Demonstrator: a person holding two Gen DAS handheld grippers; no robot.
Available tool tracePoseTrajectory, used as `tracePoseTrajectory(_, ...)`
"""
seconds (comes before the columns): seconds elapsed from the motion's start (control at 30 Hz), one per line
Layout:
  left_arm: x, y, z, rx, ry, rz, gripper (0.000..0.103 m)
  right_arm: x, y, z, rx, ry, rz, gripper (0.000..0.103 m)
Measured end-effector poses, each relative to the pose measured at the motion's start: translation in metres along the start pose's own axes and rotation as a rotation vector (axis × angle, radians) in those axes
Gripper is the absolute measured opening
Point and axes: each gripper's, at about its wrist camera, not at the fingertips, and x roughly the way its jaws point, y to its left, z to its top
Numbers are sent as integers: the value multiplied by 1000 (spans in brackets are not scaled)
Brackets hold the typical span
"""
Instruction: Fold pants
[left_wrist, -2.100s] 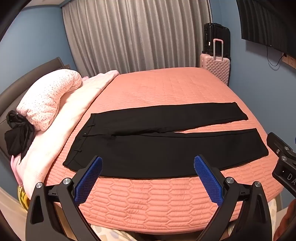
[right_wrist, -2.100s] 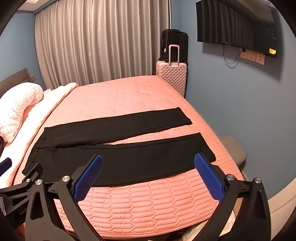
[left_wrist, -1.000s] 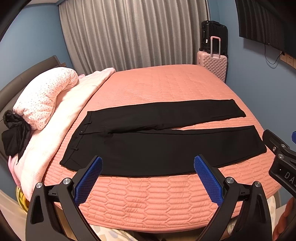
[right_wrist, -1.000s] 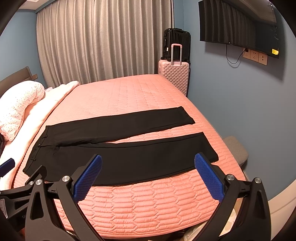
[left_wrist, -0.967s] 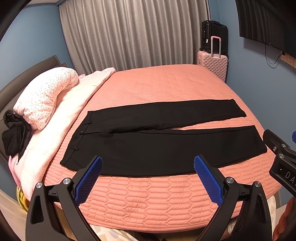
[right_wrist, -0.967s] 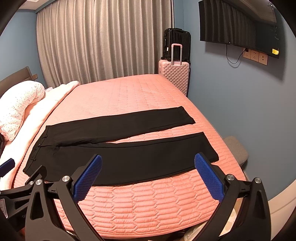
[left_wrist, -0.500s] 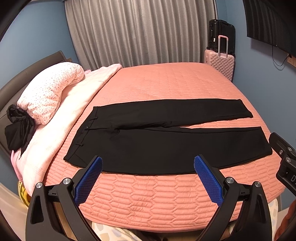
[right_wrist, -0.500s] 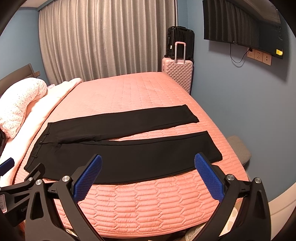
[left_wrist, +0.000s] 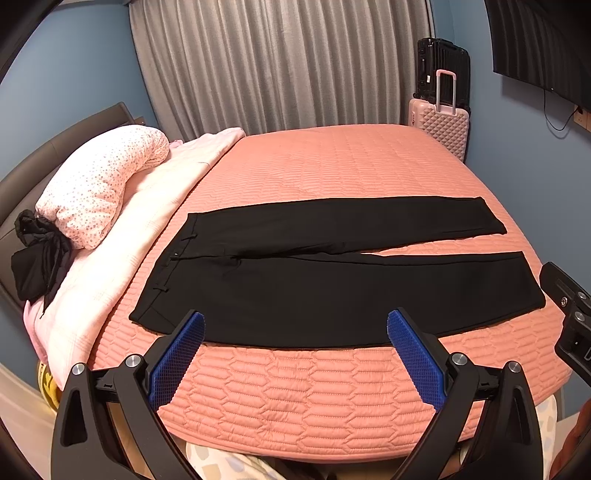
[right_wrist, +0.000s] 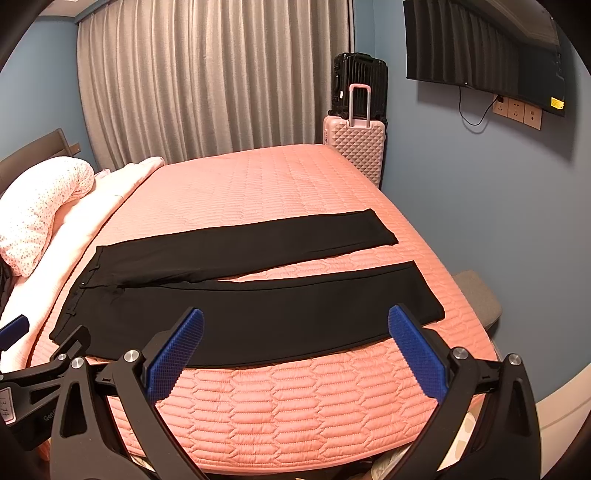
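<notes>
Black pants (left_wrist: 332, 280) lie flat across the near part of the pink quilted bed (left_wrist: 332, 166), waistband to the left, both legs stretched right and slightly apart at the cuffs. The same pants (right_wrist: 251, 302) fill the middle of the right wrist view. My left gripper (left_wrist: 295, 325) hangs open above the bed's near edge, nothing between its blue pads (left_wrist: 177, 358). My right gripper (right_wrist: 295, 325) is open too, over the near leg's lower half, empty. Each gripper's body shows at the other view's edge.
A rolled dotted pillow (left_wrist: 99, 184) and pale pink blanket (left_wrist: 147, 218) lie along the left, with a black cloth bundle (left_wrist: 37, 254) by the headboard. A pink suitcase (right_wrist: 354, 147) and black suitcase (right_wrist: 360, 81) stand at the far right corner. A grey stool (right_wrist: 476, 295) sits right of the bed.
Both grippers have drifted slightly, so the pants sit a little differently in each view. The pants have not moved and both grippers stay open.
</notes>
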Motion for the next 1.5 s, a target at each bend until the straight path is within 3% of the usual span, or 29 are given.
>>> tracePoseTrajectory(1.3,-1,-2,2,11,5,0,98,-2,-4,2,10,2,1,98)
tracePoseTrajectory(1.5,8,0,0,16,19,11,98,14,-10,-1,6,33,72,98)
